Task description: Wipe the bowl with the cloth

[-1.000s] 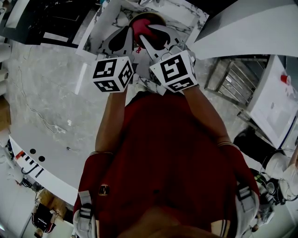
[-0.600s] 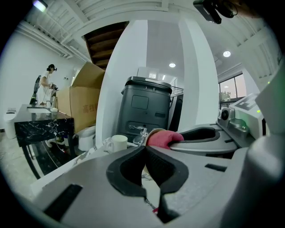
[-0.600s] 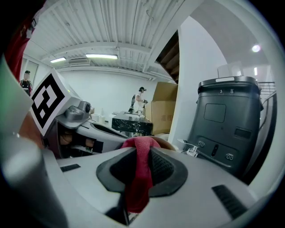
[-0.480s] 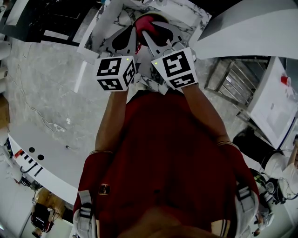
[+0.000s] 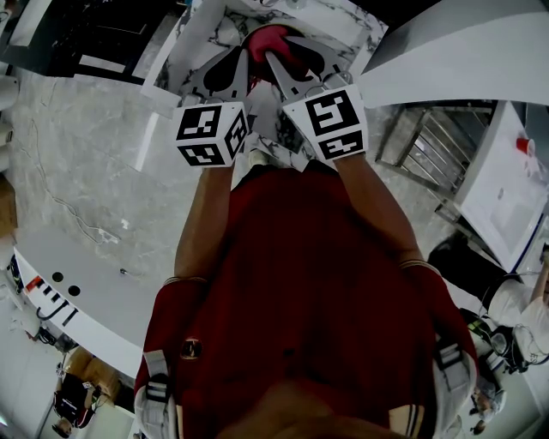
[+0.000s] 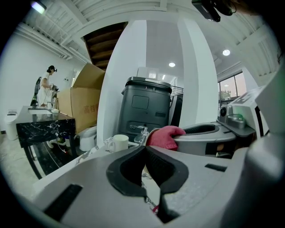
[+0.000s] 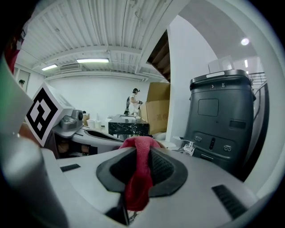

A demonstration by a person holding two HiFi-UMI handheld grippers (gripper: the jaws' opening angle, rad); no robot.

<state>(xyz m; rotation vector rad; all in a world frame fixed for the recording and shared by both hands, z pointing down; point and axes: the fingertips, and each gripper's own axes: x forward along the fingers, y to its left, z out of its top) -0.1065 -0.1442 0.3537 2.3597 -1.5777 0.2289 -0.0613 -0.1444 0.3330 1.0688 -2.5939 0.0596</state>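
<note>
A red cloth (image 5: 268,36) is bunched over the white marble table (image 5: 347,26) at the top of the head view. My right gripper (image 5: 271,58) is shut on it, and a fold of cloth (image 7: 138,180) hangs between the pads. My left gripper (image 5: 244,57) sits close beside it on the left, its jaws closed. A thin pale rim, apparently the bowl (image 6: 149,134), runs between its pads (image 6: 145,153), with the cloth (image 6: 164,136) just behind. The rest of the bowl is hidden by jaws and cloth.
A white mug (image 6: 119,142) stands on the table to the left of the jaws. Behind are a tall dark bin (image 6: 144,109), a cardboard box (image 6: 82,100) and a black marble counter (image 6: 42,124) with a person (image 6: 44,91) working at it.
Both grippers have edged slightly up and away over the table. The red cloth now shows smaller and farther up between the jaw tips. Both grips are unchanged.
</note>
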